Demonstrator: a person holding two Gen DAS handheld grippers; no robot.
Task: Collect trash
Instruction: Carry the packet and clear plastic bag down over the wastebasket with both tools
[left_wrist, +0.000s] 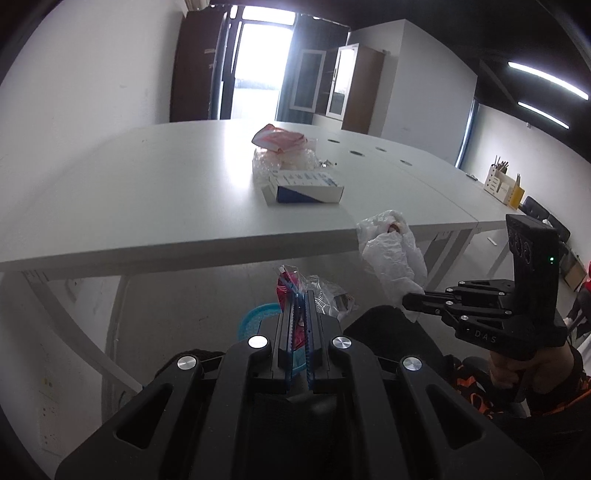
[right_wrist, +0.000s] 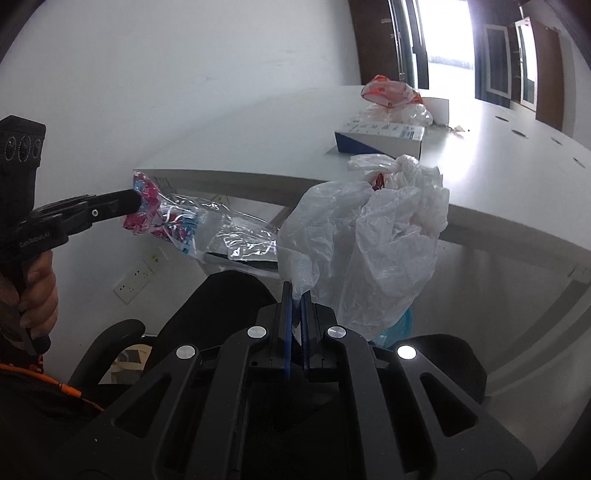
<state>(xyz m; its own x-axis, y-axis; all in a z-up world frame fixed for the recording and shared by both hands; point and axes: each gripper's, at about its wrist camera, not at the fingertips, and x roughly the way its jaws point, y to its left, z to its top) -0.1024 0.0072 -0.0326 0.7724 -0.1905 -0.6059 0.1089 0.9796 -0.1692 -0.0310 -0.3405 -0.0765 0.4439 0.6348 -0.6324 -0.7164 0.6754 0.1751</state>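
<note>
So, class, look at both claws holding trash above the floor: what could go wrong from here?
1. The left claw pinches only one end of the clear wrapper; the rest hangs free and could slip or tear.
2. The right claw grips just a fold of the white plastic bag, whose contents might spill.
3. The blue basket below is mostly hidden, so a drop could miss.

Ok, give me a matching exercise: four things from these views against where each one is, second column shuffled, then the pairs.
1. white plastic bag
2. red and blue wrapper
3. blue and white box
4. pencil holder

a. far end of the table
b. in the left claw
c. near edge of the table
d. in the right claw

Pairs: 1-d, 2-b, 3-c, 4-a
</note>
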